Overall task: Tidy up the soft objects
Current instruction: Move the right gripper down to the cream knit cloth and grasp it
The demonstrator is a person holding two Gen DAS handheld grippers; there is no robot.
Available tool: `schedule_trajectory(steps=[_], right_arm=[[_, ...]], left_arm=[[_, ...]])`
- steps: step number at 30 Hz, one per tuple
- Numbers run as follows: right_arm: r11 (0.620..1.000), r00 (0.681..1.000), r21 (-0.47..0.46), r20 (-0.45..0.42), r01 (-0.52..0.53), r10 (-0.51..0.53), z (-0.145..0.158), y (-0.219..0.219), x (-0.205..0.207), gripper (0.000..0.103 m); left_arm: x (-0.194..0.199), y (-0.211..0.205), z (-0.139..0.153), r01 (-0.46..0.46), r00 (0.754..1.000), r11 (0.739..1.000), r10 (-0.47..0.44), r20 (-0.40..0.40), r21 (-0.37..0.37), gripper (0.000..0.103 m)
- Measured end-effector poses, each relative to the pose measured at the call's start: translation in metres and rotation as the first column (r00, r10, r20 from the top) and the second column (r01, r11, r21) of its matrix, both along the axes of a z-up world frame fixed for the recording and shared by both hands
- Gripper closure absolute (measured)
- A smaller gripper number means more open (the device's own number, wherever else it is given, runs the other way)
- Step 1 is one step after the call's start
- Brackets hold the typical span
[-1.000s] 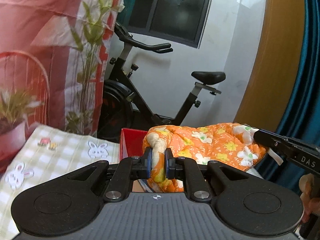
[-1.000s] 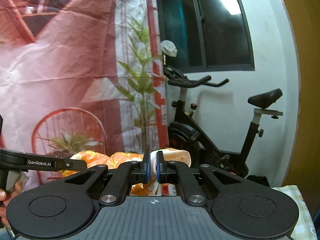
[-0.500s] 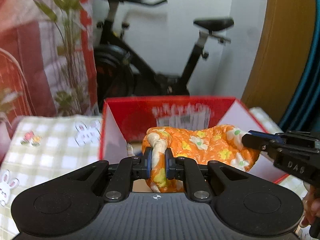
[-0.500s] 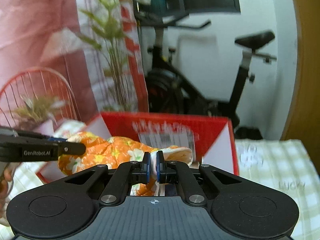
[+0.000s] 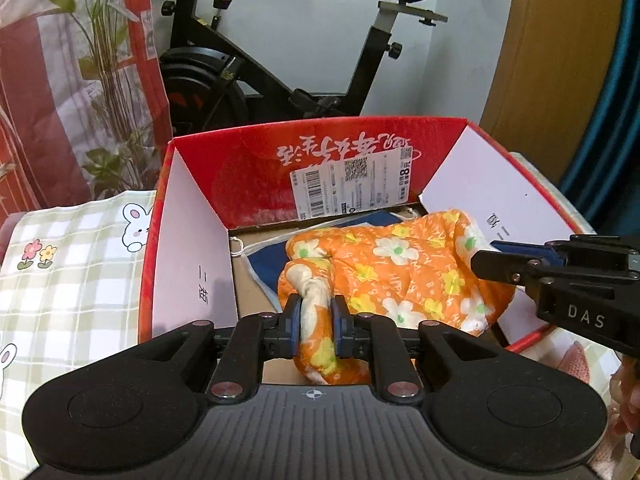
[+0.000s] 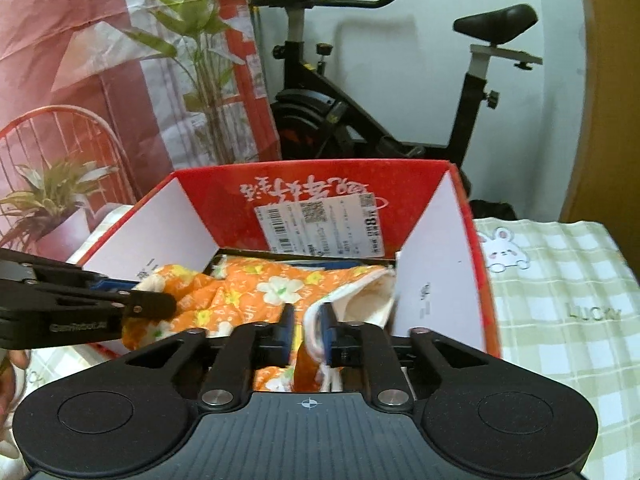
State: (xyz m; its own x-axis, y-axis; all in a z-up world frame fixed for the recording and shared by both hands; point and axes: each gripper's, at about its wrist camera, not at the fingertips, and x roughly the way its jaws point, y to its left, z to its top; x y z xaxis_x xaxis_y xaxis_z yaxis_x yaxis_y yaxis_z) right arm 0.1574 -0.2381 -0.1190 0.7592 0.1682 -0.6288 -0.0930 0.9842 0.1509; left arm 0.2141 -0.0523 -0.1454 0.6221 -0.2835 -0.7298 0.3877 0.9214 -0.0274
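Behind our work area a black exercise bike (image 5: pixel 280 60) is standing against a white wall, with a red-and-white printed curtain showing green plants (image 6: pixel 120 80) hanging at ten o'clock. Under us a green-and-cream checked cloth with rabbit prints (image 5: pixel 60 280) is covering the surface, and a red cardboard box with white inner flaps (image 5: pixel 248 176) is sitting on it at twelve o'clock, a white barcode label (image 5: pixel 352 184) stuck on its far wall.

We are lowering an orange quilted cloth with white and yellow flowers (image 5: pixel 400 268) into that box. It is puffy and crumpled, with a cream lining showing at its edges, and it is lying over a dark blue fabric (image 5: pixel 264 268) on the box floor.

Our left gripper (image 5: pixel 314 330) is easing its jaws apart, though a rolled corner of the orange cloth is sitting between the blue pads and they are touching it on both sides. Our right gripper (image 6: pixel 306 332) is also widening its jaws; in the right wrist view the cream edge of the cloth is lying against the right-hand pad only, with a clear gap beside the other. From the left wrist view the right gripper is reaching in at three o'clock.
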Motion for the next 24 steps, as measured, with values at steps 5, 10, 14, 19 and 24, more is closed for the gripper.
schedule_trajectory(steps=[5, 10, 14, 19, 24], right_arm=[[0.999, 0.999, -0.030, 0.036, 0.026, -0.025, 0.013, -0.004, -0.014, 0.058], [0.999, 0.996, -0.050, 0.090, 0.003, 0.002, 0.031, -0.002, -0.044, 0.053], [0.999, 0.994, -0.035, 0.104, -0.017, 0.020, 0.040, 0.002, -0.072, 0.052], [0.999, 0.994, -0.018, 0.094, -0.050, 0.051, 0.039, 0.008, -0.117, 0.052], [0.994, 0.993, -0.033, 0.051, -0.101, 0.103, 0.028, 0.017, -0.163, 0.051]], left_arm=[[-0.011, 0.005, 0.016, -0.003, 0.999, 1.000, 0.003, 0.046, -0.014, 0.047], [-0.032, 0.016, 0.033, -0.012, 0.997, 0.999, 0.014, 0.076, -0.029, 0.045], [-0.056, 0.026, 0.045, -0.009, 0.996, 0.999, 0.013, 0.090, -0.044, 0.045], [-0.096, 0.037, 0.044, 0.022, 0.998, 0.996, -0.018, 0.060, -0.082, 0.045], [-0.139, 0.045, 0.024, 0.034, 0.999, 0.994, -0.034, -0.001, -0.108, 0.045]])
